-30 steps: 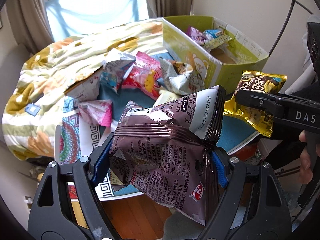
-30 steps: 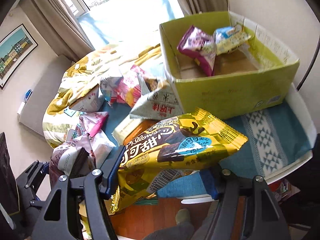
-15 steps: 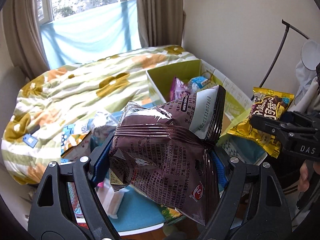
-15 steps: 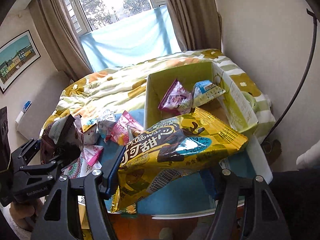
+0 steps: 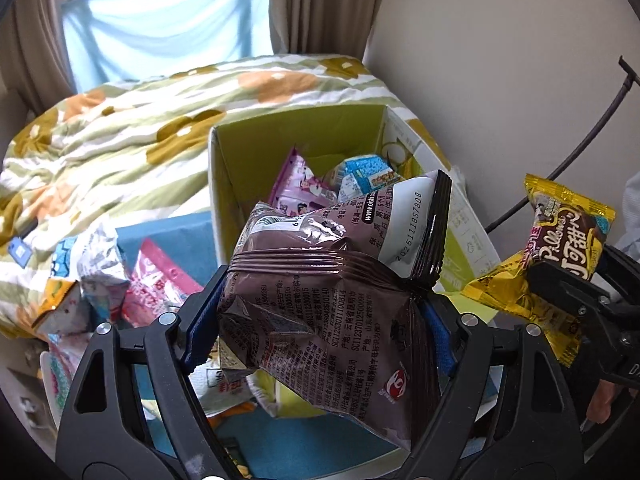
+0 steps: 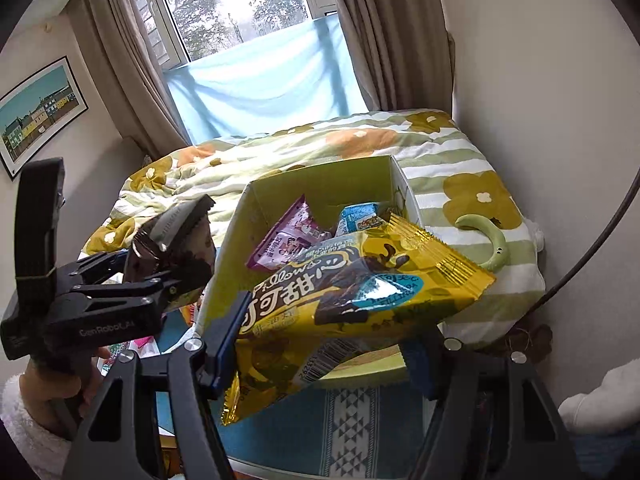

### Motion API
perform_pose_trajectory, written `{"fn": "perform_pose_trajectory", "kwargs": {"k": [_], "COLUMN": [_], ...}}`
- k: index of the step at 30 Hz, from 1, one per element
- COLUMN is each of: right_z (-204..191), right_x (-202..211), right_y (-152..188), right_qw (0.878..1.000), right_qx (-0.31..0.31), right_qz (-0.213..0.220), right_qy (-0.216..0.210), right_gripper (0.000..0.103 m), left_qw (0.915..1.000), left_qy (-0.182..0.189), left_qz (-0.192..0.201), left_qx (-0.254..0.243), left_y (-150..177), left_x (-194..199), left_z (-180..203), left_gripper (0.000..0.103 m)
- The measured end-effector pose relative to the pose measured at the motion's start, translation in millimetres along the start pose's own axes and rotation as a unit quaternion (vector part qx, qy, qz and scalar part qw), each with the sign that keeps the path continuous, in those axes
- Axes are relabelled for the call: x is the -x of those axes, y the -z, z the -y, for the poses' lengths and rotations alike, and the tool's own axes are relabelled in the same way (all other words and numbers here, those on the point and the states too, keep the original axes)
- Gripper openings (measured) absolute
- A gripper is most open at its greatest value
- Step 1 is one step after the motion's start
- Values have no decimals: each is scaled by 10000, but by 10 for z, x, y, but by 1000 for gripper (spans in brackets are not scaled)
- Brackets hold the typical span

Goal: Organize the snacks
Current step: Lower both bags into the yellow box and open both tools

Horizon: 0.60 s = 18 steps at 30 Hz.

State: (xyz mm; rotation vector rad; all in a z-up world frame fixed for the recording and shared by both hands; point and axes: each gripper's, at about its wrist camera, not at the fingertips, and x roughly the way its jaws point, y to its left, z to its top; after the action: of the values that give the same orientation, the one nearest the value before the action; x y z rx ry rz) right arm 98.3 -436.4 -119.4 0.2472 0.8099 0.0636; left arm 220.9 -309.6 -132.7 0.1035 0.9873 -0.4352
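Two packets aloft above the green box (image 5: 256, 160), brown packet (image 5: 328, 292) clamped between the left gripper (image 5: 320, 320) pads, yellow packet (image 6: 352, 300) clamped in the right gripper (image 6: 320, 336), with a purple packet (image 6: 288, 240) and a blue packet (image 6: 360, 216) lying inside the box, more snacks (image 5: 148, 292) loose on the table (image 5: 304, 452).

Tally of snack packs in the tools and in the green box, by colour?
Brown, in left tool: 1
Yellow, in right tool: 1
Purple, in green box: 1
Blue, in box: 1
Total: 4
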Motion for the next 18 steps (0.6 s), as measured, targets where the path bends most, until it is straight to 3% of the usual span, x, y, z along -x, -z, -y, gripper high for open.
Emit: {"fn": "perform_pose_trajectory", "kwargs": {"k": [8, 10, 18], "right_z": [372, 408, 452], "right_x": [-320, -385, -533], "right_y": [-225, -262, -370], "right_qw": [9988, 9983, 9962], "right_qx": [157, 183, 317], "right_qz": [-323, -367, -475], "right_qy": [-331, -422, -661], "right_gripper": [64, 64, 64], "left_qw": [9986, 9983, 9973], "left_qy": [-269, -326, -440], "left_qz": [-391, -392, -329], "left_qx": [220, 272, 483], "left_y": [83, 146, 302], "left_x": [-358, -329, -98], "left_z": [108, 122, 35], "left_gripper": [89, 95, 95]}}
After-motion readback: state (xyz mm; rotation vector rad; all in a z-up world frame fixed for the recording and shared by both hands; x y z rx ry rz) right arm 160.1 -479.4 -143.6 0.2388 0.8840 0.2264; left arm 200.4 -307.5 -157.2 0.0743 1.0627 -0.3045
